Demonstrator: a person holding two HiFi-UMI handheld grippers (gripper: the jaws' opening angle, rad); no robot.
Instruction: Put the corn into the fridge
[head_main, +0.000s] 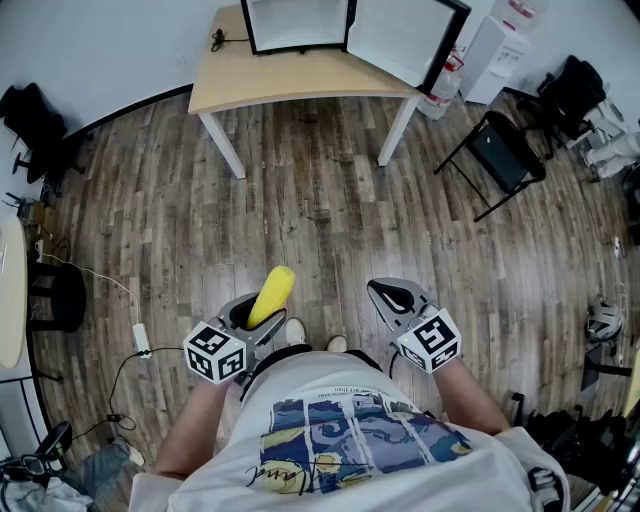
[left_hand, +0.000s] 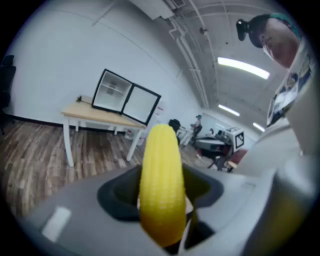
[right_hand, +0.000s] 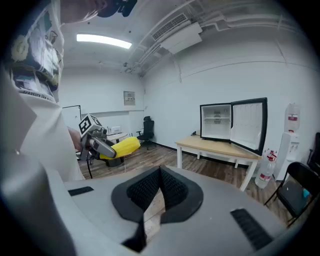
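Note:
A yellow corn cob (head_main: 271, 295) sticks forward out of my left gripper (head_main: 250, 312), whose jaws are shut on it; in the left gripper view the corn (left_hand: 161, 182) stands up between the jaws and fills the middle. My right gripper (head_main: 393, 298) is held beside it to the right, shut, with nothing between its jaws (right_hand: 159, 192). The small black fridge (head_main: 350, 27) stands on a light wooden table (head_main: 300, 78) at the far wall, door swung open and white shelves showing (right_hand: 218, 120). Bare wood floor lies between me and the table.
A black folding chair (head_main: 500, 155) stands right of the table, a water bottle (head_main: 448, 78) by the table leg. A white cable and power block (head_main: 140, 338) lie on the floor at left. Bags and a black chair (head_main: 32, 125) sit along the room's edges.

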